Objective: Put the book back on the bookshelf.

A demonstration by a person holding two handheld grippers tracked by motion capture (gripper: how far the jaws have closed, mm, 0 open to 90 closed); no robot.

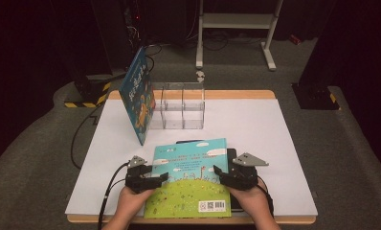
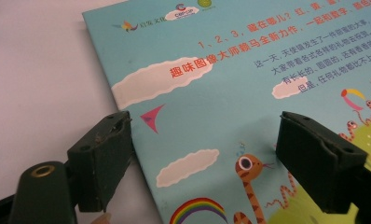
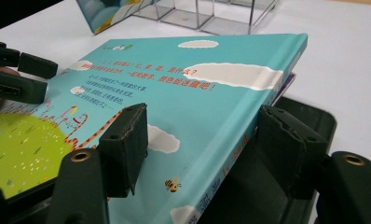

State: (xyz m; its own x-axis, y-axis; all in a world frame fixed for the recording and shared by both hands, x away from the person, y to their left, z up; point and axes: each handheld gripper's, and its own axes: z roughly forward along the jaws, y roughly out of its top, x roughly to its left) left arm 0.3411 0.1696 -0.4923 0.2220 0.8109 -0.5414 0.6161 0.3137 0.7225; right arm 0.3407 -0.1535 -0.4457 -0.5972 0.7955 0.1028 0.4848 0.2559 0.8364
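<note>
A picture book (image 1: pixel 191 177) with a blue sky and green hill cover lies at the table's front middle, on top of a flat black object (image 1: pixel 231 155). My left gripper (image 1: pixel 162 178) is at the book's left edge. In the left gripper view the book (image 2: pixel 230 107) has its edge between the wide-apart jaws of that gripper (image 2: pixel 204 119), one jaw over the table and one over the cover. My right gripper (image 1: pixel 218 171) is at the book's right edge. Its jaws (image 3: pixel 202 112) straddle the spine of the book (image 3: pixel 174 93), with a gap beside the spine.
A second blue book (image 1: pixel 138 93) leans upright against a clear plastic organiser (image 1: pixel 181 108) at the back of the white table top (image 1: pixel 255 124). The left gripper (image 3: pixel 27 77) is seen across the cover in the right gripper view. A white frame (image 1: pixel 236 21) stands on the floor behind.
</note>
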